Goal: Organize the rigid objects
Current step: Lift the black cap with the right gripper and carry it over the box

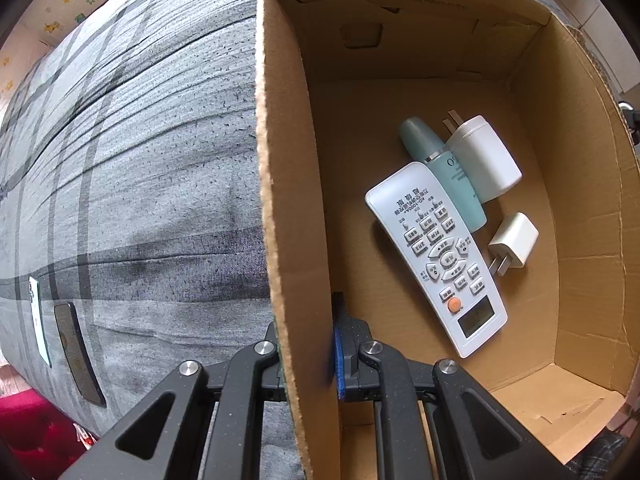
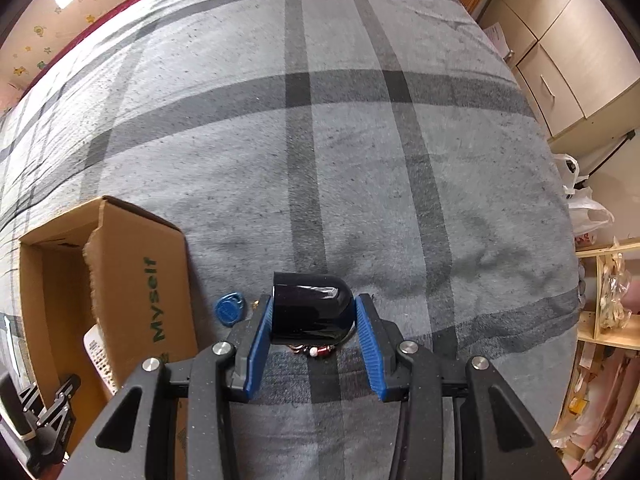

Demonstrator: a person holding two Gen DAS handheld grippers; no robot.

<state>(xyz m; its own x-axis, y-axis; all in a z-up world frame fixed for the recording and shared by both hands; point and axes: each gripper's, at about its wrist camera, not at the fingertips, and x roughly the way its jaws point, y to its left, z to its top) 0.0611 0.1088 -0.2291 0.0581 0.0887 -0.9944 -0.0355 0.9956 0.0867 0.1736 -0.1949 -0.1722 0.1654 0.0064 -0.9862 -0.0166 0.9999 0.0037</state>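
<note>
Left wrist view: the left gripper (image 1: 306, 354) is clamped on the side wall of a cardboard box (image 1: 280, 200) that rests on a grey checked blanket (image 1: 140, 160). Inside the box a white remote control (image 1: 436, 256), a teal bottle (image 1: 444, 172), a large white plug (image 1: 484, 160) and a small white charger (image 1: 514, 240) are gathered together. A glossy black capsule-shaped object (image 2: 312, 308) is gripped by the right gripper (image 2: 314, 322), beside the box. A blue key tag (image 2: 229, 309) is seen lying on the blanket, between box and gripper.

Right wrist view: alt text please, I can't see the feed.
The right gripper is shut on a glossy black rounded object above a grey plaid bedspread. A blue tag lies beside the open cardboard box at left.
</note>
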